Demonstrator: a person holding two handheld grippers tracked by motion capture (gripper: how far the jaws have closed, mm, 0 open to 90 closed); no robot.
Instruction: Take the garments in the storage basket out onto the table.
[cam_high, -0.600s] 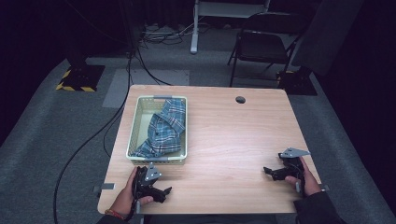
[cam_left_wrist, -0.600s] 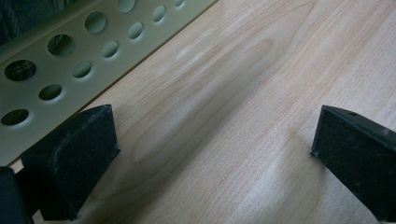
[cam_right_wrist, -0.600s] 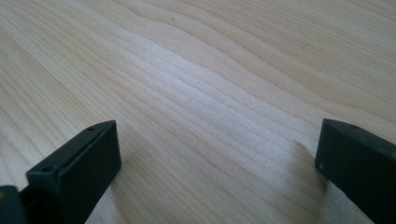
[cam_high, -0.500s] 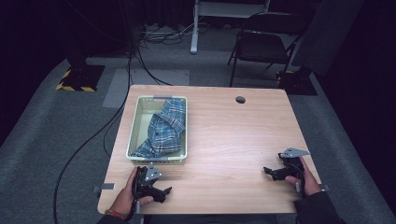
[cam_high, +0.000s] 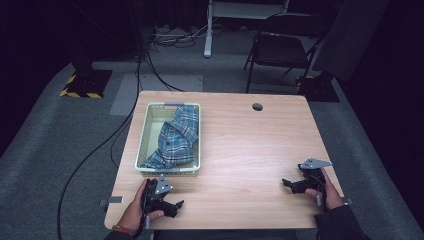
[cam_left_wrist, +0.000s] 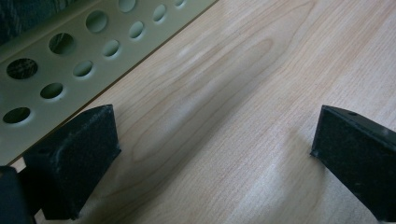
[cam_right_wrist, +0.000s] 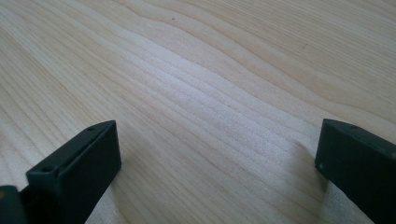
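Both claws rest on the table (cam_high: 240, 145) near its front edge, each held by a hand. Left claw (cam_high: 172, 206) lies just in front of the basket (cam_high: 144, 135), its jaws spread wide with bare wood between them; in the left gripper view the basket's holed wall (cam_left_wrist: 70, 56) runs just beside one jaw. Right claw (cam_high: 289, 184) sits well apart, near the right front corner, jaws also wide open and gripping nothing. A blue plaid cloth (cam_high: 175, 140) lies crumpled inside the basket, which stands on the table's left side. A dark round hole (cam_high: 257, 106) marks the far edge.
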